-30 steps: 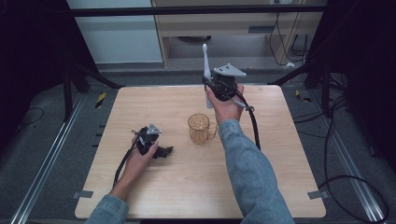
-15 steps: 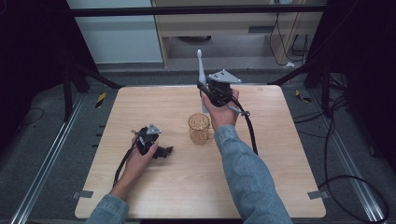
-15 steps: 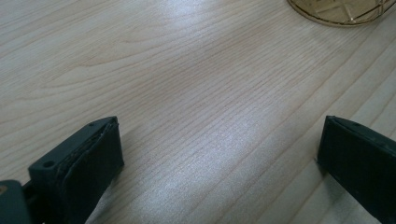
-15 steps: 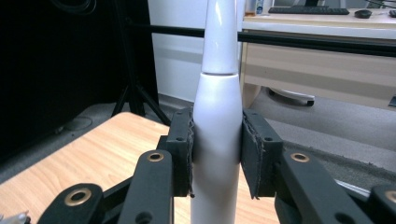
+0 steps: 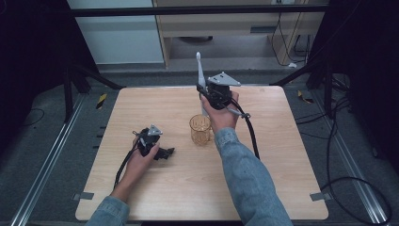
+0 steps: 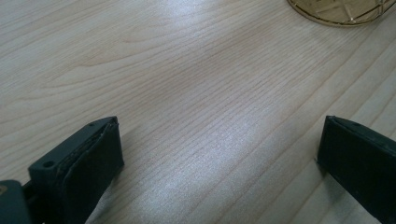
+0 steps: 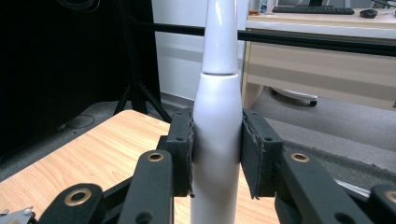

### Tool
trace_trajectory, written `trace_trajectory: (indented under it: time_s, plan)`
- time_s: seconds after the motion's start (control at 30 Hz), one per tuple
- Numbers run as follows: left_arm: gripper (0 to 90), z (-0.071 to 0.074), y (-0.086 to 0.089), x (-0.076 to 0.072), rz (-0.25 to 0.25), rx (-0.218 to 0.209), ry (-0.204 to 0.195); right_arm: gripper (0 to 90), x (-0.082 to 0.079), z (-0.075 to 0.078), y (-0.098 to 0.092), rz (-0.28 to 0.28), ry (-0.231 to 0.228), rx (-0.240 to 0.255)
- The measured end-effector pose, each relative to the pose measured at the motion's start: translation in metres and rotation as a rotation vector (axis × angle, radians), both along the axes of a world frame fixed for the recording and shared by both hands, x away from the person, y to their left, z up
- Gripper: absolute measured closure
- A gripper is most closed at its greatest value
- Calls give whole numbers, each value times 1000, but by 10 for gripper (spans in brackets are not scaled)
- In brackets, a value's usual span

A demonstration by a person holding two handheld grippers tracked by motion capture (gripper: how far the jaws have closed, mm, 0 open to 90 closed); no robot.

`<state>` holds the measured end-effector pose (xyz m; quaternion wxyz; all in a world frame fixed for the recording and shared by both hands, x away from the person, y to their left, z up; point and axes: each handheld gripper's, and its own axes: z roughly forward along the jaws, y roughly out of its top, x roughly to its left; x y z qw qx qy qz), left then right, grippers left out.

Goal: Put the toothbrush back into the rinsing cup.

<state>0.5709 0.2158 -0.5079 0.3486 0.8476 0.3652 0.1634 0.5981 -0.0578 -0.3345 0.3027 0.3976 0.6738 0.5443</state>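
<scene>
You had a light wooden table [image 5: 277, 188] under you, its top bare apart from the one vessel and your two tools. Your right forearm, in a denim sleeve [image 5: 249, 183], reached up the middle of it.

Near the table's centre stood an amber glass cup [image 5: 200, 129] with a cut pattern, upright, and from the high view nothing could be seen inside it. The left gripper view caught just the curved base of that cup [image 6: 341, 11] at the top edge, resting on the wood.

Your right gripper [image 5: 207, 92] was raised beyond the cup, toward the far edge of the table. Its jaws pinched a white electric toothbrush [image 5: 201, 75] by the thick body, the slim neck rising upright above them. In the right gripper view the toothbrush [image 7: 218, 116] stood between the two pads, both pressed flat against its sides. It was clear of the cup, higher than the rim and a little behind it.

Your left gripper [image 5: 162, 153] lay low on the table to the left of the cup, well apart from it. Its jaws were spread wide over bare wood with nothing between them.
</scene>
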Motion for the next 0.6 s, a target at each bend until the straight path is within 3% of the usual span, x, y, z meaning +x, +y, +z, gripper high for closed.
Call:
trace_trajectory:
  time_s: [0.6]
  plan:
    - [0, 0, 0, 0, 1, 0, 0, 669, -4, -12, 4, 17, 33, -2]
